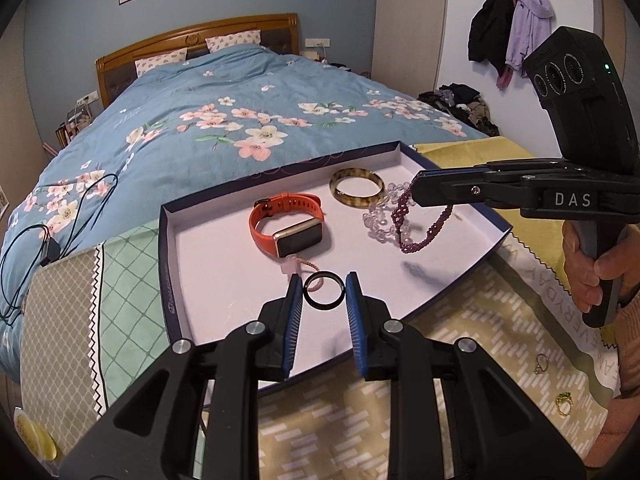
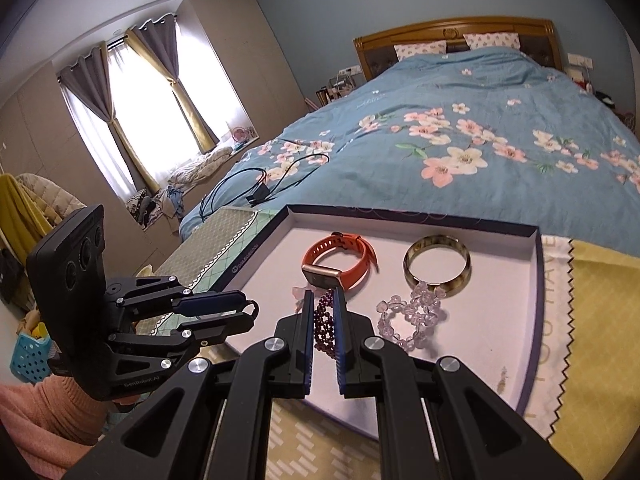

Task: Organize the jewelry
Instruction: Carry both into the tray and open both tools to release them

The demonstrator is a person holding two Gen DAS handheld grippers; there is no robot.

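Observation:
A shallow white-lined tray [image 1: 224,280] [image 2: 516,344] lies at the foot of the bed. In it are an orange smartwatch [image 1: 286,224] [image 2: 340,262], a tortoiseshell bangle [image 1: 356,189] [image 2: 437,266], a clear bead bracelet [image 1: 378,220] [image 2: 412,316] and a pink item [image 1: 304,267]. My left gripper [image 1: 323,292] is shut on a black ring [image 1: 324,290] held over the tray's near part; it also shows in the right wrist view [image 2: 250,314]. My right gripper [image 2: 323,312] [image 1: 416,194] is shut on a purple bead bracelet [image 1: 420,228] [image 2: 326,326], which hangs from it over the tray.
Two small rings [image 1: 541,362] [image 1: 564,404] lie on the patterned cloth right of the tray. A yellow cloth [image 2: 600,340] lies on the right. The blue floral duvet [image 1: 240,112] stretches behind, with a black cable [image 1: 48,240] at left.

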